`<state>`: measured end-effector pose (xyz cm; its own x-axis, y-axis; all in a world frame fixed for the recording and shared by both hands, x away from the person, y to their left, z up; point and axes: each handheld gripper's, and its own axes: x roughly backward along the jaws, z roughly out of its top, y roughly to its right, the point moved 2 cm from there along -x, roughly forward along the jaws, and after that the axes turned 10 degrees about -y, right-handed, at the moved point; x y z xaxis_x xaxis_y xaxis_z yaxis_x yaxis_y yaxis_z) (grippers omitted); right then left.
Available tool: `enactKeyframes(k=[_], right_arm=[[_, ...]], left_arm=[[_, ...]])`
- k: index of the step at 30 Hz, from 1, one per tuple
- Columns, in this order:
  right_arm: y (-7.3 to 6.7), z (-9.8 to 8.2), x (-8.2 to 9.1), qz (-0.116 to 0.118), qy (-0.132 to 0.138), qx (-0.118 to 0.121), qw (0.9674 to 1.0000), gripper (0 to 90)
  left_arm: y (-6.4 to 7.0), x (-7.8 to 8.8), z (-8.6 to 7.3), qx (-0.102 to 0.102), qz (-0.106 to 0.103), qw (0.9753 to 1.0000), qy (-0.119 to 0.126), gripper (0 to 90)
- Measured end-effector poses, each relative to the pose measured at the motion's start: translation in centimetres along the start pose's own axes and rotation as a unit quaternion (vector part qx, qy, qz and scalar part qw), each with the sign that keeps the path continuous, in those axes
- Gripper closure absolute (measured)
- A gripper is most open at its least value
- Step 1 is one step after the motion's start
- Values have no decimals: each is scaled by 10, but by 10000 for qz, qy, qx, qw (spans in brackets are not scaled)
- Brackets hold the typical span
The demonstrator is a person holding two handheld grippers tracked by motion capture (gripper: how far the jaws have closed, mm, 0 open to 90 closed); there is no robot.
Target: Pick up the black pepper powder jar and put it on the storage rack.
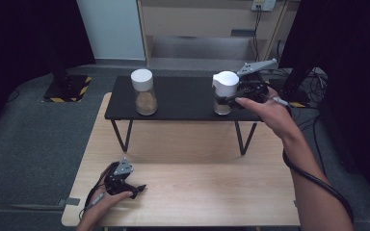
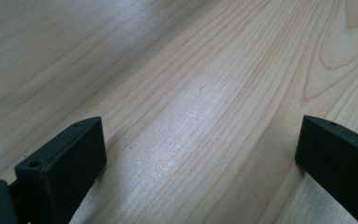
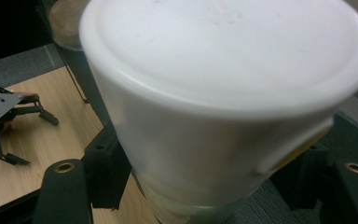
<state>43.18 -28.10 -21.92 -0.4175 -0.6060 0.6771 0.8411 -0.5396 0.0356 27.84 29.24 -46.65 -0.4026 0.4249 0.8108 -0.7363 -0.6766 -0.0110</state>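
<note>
1. Seen from the high view: right hand-held gripper clamped on the white-capped jar at the right end of the black shelf; second jar standing toward the shelf's left end.
2. Seen from the right gripper view: white cap up close, black jaws pressed against the glass just beneath it.
3. Seen from the left gripper view: left hand-held gripper open, jaws wide apart over bare worktop, in front of the shelf.
</note>
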Motion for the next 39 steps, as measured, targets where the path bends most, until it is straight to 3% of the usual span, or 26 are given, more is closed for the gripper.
enactKeyframes(k=[13, 19, 33, 39], right_arm=[[5, 2, -8, -16, -77, -26, 10000, 315], [9, -3, -9, 53, -9, -144, 9999, 314], [8, -4, -9, 50, 6, -112, 9999, 311], [7, -5, -9, 46, 15, -123, 9999, 224]], left_arm=[[0, 0, 0, 0, 3, 10000, 2, 3], [0, 0, 0, 1, 6, 10000, 1, 3], [0, 0, 0, -1, 6, 10000, 0, 3], [0, 0, 0, 0, 3, 10000, 1, 3]])
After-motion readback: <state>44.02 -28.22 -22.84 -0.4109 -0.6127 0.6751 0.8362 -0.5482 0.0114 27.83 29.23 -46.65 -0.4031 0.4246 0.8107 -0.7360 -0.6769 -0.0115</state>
